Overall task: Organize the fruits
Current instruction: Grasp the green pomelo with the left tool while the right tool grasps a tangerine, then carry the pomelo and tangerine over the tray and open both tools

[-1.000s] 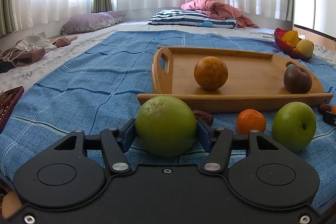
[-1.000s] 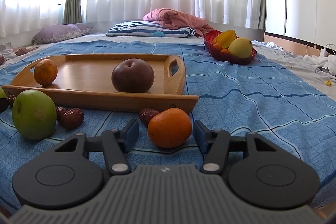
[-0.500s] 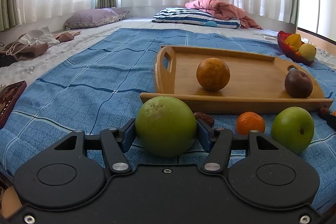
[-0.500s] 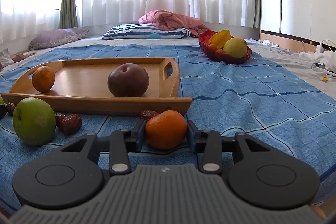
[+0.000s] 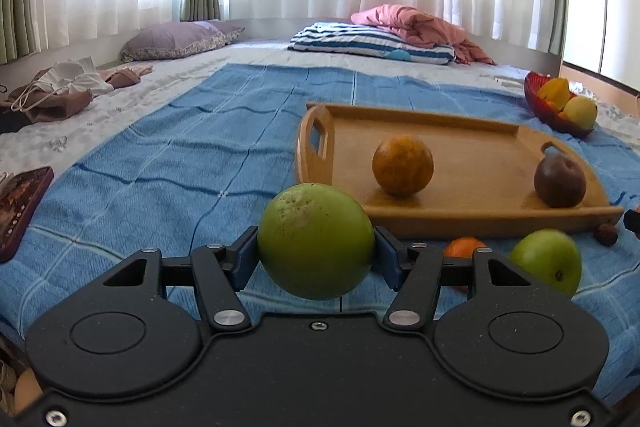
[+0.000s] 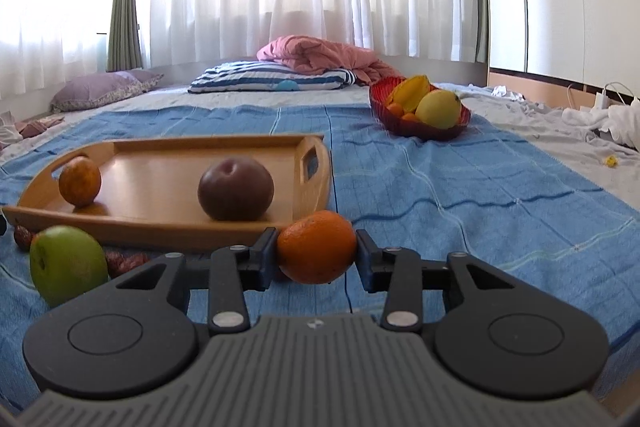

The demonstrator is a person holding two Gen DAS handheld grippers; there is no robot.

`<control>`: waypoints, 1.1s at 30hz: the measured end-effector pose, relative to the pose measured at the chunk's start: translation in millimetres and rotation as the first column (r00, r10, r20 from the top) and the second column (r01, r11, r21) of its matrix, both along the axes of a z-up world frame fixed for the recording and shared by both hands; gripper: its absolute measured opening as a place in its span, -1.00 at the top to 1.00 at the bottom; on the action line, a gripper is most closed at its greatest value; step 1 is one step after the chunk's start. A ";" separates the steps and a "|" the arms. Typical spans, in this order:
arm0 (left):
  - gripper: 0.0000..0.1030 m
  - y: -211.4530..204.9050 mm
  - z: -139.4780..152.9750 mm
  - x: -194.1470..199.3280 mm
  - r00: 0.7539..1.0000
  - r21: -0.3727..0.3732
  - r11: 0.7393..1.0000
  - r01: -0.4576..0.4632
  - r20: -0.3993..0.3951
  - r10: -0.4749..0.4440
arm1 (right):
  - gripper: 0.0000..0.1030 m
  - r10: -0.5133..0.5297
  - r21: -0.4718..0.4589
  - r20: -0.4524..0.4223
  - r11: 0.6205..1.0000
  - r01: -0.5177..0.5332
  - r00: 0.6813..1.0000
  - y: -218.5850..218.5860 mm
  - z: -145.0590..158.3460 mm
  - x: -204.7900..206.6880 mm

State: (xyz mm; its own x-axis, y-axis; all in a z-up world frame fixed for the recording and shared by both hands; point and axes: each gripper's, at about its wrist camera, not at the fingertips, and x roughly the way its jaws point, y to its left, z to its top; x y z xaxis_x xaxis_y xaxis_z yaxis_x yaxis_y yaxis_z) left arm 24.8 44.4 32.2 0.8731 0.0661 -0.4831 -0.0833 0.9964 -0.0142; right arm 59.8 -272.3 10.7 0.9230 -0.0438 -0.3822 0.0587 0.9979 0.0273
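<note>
Fruits are partly sorted: the wooden tray already holds a mottled orange fruit near its left handle and a dark plum-like fruit near its right end. The left gripper pinches a large green fruit in front of the tray; the right gripper pinches a small orange at the tray's near right corner. A green apple and brown dates remain on the blue blanket before the tray. Beyond the tray, a red bowl contains yellow fruits.
</note>
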 end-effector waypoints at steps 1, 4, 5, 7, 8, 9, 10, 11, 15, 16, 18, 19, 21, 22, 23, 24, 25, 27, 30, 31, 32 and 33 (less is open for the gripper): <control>-0.12 0.0 3.2 1.3 1.000 -0.003 1.000 0.003 0.005 -0.003 | 0.12 0.002 0.000 0.002 1.000 -0.002 1.000 0.1 2.8 1.6; -0.12 -1.1 14.8 5.0 1.000 -0.006 1.000 0.011 0.026 -0.011 | 0.12 0.007 0.002 0.003 1.000 -0.007 1.000 0.1 13.4 8.3; -0.12 -1.6 19.5 7.1 0.999 -0.006 1.000 0.013 0.032 -0.013 | 0.12 0.011 0.007 0.003 1.000 -0.011 1.000 0.0 17.1 11.0; -0.12 -1.0 29.0 12.5 0.999 -0.015 1.000 0.019 0.042 -0.018 | 0.12 0.020 0.016 0.003 1.000 -0.020 1.000 0.1 26.6 17.7; -0.12 -0.6 33.8 14.7 0.999 -0.022 0.999 0.023 0.048 -0.022 | 0.12 0.023 0.017 0.003 1.000 -0.023 1.000 0.8 30.4 21.0; -0.12 -0.4 38.8 17.3 0.998 -0.030 0.999 0.026 0.053 -0.025 | 0.12 0.026 0.020 0.005 0.999 -0.026 1.000 1.0 35.6 24.8; -0.12 -0.7 44.1 19.9 0.998 -0.036 0.999 0.030 0.061 -0.028 | 0.12 0.030 0.025 0.005 0.999 -0.030 1.000 0.9 41.1 29.3; -0.12 -1.2 49.7 22.8 0.997 -0.039 0.999 0.037 0.070 -0.034 | 0.12 0.033 0.030 0.004 0.999 -0.033 0.999 1.0 45.0 31.6; -0.12 -2.6 69.3 35.7 0.995 -0.069 0.995 0.069 0.081 -0.063 | 0.12 0.047 0.067 -0.011 0.997 -0.046 0.999 -2.3 63.8 50.8; -0.12 -1.2 73.1 39.5 0.995 -0.088 0.993 0.074 0.078 -0.067 | 0.12 0.051 0.081 -0.017 0.995 -0.049 0.999 -3.7 67.2 55.9; -0.12 0.3 80.2 46.7 0.994 -0.117 0.989 0.086 0.073 -0.078 | 0.12 0.058 0.113 -0.033 0.992 -0.054 0.998 -6.4 74.2 66.1; -0.12 -0.3 83.4 51.1 0.994 -0.126 0.988 0.092 0.068 -0.084 | 0.12 0.062 0.126 -0.039 0.990 -0.056 0.997 -7.8 77.0 71.2; -0.12 -1.3 88.8 59.2 0.993 -0.134 0.986 0.104 0.061 -0.097 | 0.12 0.071 0.142 -0.052 0.988 -0.063 0.996 -9.2 82.5 82.3; -0.12 -2.6 91.9 64.0 0.993 -0.137 0.984 0.110 0.056 -0.103 | 0.12 0.077 0.146 -0.062 0.987 -0.067 0.995 -9.5 84.7 87.8; -0.12 -3.9 93.9 68.6 0.993 -0.141 0.984 0.113 0.051 -0.107 | 0.12 0.085 0.150 -0.077 0.986 -0.072 0.993 -9.8 87.3 94.7; -0.12 -5.7 95.7 73.7 0.993 -0.147 0.982 0.116 0.045 -0.110 | 0.12 0.091 0.153 -0.088 0.985 -0.077 0.992 -9.8 88.7 100.0; -0.12 -6.9 98.1 79.8 0.993 -0.156 0.980 0.120 0.034 -0.116 | 0.12 0.097 0.156 -0.101 0.984 -0.080 0.990 -9.4 89.9 105.5; -0.12 -7.4 100.4 92.1 0.992 -0.174 0.976 0.127 0.015 -0.127 | 0.12 0.111 0.167 -0.135 0.982 -0.088 0.985 -8.3 91.4 117.9; -0.12 -9.9 102.3 112.0 0.990 -0.202 0.971 0.130 -0.026 -0.139 | 0.12 0.128 0.174 -0.179 0.980 -0.097 0.975 -6.2 91.4 135.2; -0.12 -11.1 102.0 120.1 0.989 -0.207 0.970 0.128 -0.044 -0.140 | 0.12 0.130 0.170 -0.189 0.981 -0.098 0.973 -5.5 91.9 141.3; -0.12 -12.6 102.2 126.6 0.989 -0.209 0.970 0.125 -0.057 -0.140 | 0.12 0.131 0.165 -0.196 0.981 -0.099 0.972 -4.6 92.5 147.4; -0.12 -14.0 102.2 134.5 0.988 -0.209 0.970 0.122 -0.072 -0.139 | 0.12 0.133 0.156 -0.211 0.983 -0.101 0.968 -3.1 94.1 158.5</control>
State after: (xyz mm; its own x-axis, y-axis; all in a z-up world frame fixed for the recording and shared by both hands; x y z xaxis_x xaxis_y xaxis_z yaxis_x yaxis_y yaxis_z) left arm 159.3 30.4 134.4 0.8224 -0.1531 -0.5480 0.0376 0.9757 -0.2160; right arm 218.2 -275.4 104.8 0.8111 0.1292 -0.5705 -0.0376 0.9848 0.1696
